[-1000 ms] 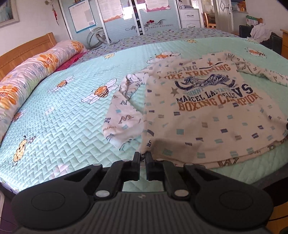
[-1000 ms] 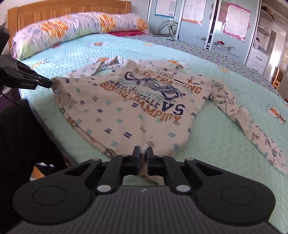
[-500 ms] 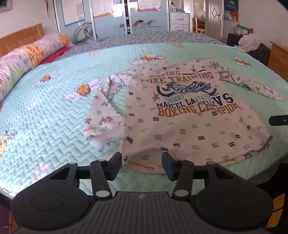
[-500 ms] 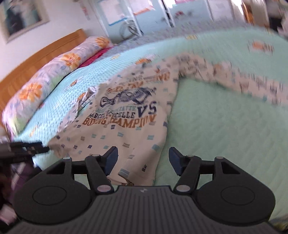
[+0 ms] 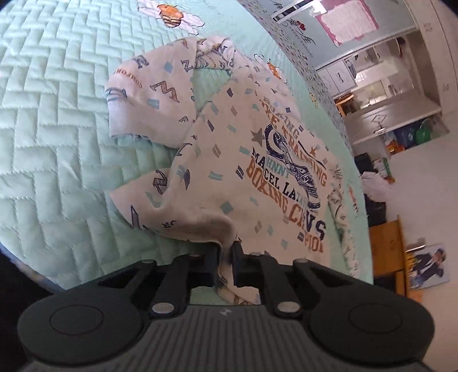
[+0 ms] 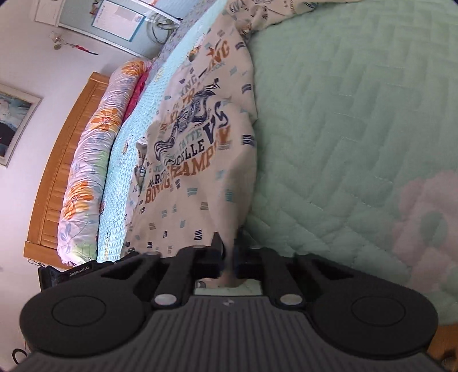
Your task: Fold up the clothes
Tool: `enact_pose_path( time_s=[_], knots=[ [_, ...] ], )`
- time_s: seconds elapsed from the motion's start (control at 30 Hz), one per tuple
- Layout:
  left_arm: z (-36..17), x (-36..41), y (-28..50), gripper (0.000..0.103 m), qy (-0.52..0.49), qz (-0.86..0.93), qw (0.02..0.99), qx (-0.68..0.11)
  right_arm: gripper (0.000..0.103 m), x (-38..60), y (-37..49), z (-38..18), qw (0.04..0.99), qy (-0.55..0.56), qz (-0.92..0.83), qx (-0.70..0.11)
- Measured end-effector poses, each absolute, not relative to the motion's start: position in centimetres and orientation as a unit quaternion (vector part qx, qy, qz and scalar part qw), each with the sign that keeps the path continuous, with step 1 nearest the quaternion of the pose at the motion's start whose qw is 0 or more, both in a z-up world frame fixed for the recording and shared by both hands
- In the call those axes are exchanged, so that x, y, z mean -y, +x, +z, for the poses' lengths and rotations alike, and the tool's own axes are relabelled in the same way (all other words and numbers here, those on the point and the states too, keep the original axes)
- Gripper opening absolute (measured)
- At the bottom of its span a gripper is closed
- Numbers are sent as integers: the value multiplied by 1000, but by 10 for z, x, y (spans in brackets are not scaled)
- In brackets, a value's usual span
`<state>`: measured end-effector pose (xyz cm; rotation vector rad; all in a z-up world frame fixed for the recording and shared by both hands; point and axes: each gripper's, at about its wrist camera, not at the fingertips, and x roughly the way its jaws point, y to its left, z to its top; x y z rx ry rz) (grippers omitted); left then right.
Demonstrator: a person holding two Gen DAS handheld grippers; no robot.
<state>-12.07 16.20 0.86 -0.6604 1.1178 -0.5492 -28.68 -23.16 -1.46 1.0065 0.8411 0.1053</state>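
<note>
A cream long-sleeved shirt (image 5: 257, 160) with a boxing print lies on the green quilted bed (image 5: 57, 128). My left gripper (image 5: 226, 251) is shut on the shirt's bottom hem at one corner, and the cloth bunches up over its fingers. One sleeve (image 5: 148, 94) lies folded beside the body. In the right wrist view the shirt (image 6: 200, 143) stretches away from my right gripper (image 6: 227, 254), which is shut on the hem at the other corner. Both views are rolled sideways.
A long floral bolster (image 6: 94, 160) lies against the wooden headboard (image 6: 57, 160). The other gripper's body (image 6: 71, 271) shows at the left of the right wrist view. Wardrobe doors (image 5: 343, 17), a wooden cabinet (image 5: 386, 249) and a doorway stand beyond the bed.
Both grippers, shut a second ago and open half a second ago, have shut on the shirt's bottom hem. Both have rolled sideways and the hem corners have lifted.
</note>
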Motion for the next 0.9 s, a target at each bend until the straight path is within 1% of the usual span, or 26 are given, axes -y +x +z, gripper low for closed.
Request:
enact_pose_path(
  time_s=[0.13,0.27,0.37,0.4,0.43,0.47,0.5,0.53,0.57,0.6,0.7,0.73,0.8,0.87,0.9],
  knots=[
    [33,-160,-133,4,-285,-284,777,-484,4,237,-299,3,804,463,46,-370],
    [63,-149,-150,5,-242,-322,791,-460,2,249,-327,44,841,427,29,-330],
    [54,-152,-148,6,-233,-306,789,-479,2,263,-342,60,851,413,11,-324],
    [49,-156,-149,7,-228,-297,788,-488,4,266,-340,57,849,411,6,-333],
    [44,-161,-150,9,-223,-287,788,-497,8,268,-339,53,846,409,1,-342],
    [41,-166,-152,13,-215,-279,788,-505,8,270,-338,48,841,411,-8,-350],
    [39,-172,-154,25,-206,-270,789,-511,13,273,-341,44,837,420,-14,-351],
    [38,-177,-155,30,-200,-264,793,-511,26,274,-341,45,839,421,-21,-344],
    [39,-183,-156,35,-195,-259,797,-509,32,275,-342,45,841,423,-29,-338],
    [40,-187,-157,35,-192,-260,799,-507,38,276,-343,45,842,424,-37,-331],
    [43,-192,-153,41,-194,-252,810,-494,39,276,-336,48,849,418,-39,-321],
    [43,-191,-150,42,-193,-244,814,-490,41,274,-331,47,852,413,-34,-319],
    [42,-187,-143,44,-188,-228,823,-485,44,273,-316,41,855,402,-39,-324],
    [37,-183,-138,45,-183,-223,825,-485,45,274,-303,31,850,405,-42,-334],
    [33,-181,-136,51,-187,-224,822,-489,45,275,-299,24,845,411,-38,-339]
  ],
)
